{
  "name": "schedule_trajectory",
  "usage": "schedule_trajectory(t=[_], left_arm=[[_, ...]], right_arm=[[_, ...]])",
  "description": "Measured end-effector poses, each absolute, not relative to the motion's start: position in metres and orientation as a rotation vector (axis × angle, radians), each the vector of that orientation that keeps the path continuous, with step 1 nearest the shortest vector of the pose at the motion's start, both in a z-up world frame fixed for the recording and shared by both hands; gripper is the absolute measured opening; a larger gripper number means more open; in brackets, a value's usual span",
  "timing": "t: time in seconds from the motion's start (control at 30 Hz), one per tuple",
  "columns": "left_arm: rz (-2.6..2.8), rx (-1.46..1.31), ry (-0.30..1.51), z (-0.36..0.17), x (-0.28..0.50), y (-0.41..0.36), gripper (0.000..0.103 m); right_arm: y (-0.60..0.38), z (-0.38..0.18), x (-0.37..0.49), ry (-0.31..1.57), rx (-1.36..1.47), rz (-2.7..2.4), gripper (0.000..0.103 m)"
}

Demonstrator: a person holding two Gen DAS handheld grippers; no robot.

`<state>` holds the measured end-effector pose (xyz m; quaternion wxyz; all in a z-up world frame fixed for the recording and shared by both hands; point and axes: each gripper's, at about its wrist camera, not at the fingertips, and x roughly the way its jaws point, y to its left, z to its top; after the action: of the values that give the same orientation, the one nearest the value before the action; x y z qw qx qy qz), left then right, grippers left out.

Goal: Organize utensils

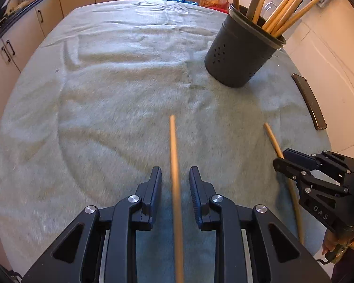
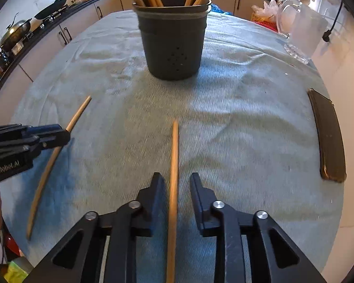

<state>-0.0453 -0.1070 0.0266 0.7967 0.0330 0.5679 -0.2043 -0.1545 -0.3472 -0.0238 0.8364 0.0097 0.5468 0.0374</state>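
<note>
A dark perforated utensil holder (image 1: 240, 52) (image 2: 174, 40) stands on the cloth-covered table and holds several wooden sticks. One wooden stick (image 1: 175, 184) lies on the cloth between the fingers of my left gripper (image 1: 175, 176), which is open around it. A second wooden stick (image 2: 173, 188) lies between the fingers of my right gripper (image 2: 174, 184), also open around it. Each gripper shows in the other's view, the right gripper (image 1: 280, 159) at the right edge, the left gripper (image 2: 65, 133) at the left edge.
A dark flat phone-like object (image 1: 310, 101) (image 2: 328, 136) lies near the table's right edge. A glass jug (image 2: 299, 30) stands at the back right. Kitchen cabinets (image 1: 16, 37) and a stove with pans (image 2: 23, 30) run behind the light green cloth (image 1: 120, 82).
</note>
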Motion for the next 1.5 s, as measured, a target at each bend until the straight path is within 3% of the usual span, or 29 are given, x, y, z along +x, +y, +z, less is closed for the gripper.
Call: schedule_trajectory(t=[0.37,0.4,0.43,0.93,1.5], left_arm=[[-0.465,0.145,1.169,0.025,-0.034,-0.122,0.021],[-0.465,0.145,1.158,0.025,-0.034,-0.122,0.008],[-0.458,0.140,1.146,0.024,-0.034,-0.121,0.005],[-0.468,0.031,0.965,0.100,-0.067,-0.099,0.005],[-0.490,0.105,0.720,0.168,-0.146,-0.098,0.005]], right_arm=[[-0.340,-0.022,-0.122,1.167,0.016,0.047,0.007],[-0.339,-0.022,-0.122,1.158,0.017,0.045,0.007],[-0.338,-0.022,-0.121,1.146,0.020,0.041,0.007],[-0.346,0.050,-0.157,0.885,0.090,0.049,0.006],[-0.355,0.111,-0.240,0.674,0.125,0.027,0.006]])
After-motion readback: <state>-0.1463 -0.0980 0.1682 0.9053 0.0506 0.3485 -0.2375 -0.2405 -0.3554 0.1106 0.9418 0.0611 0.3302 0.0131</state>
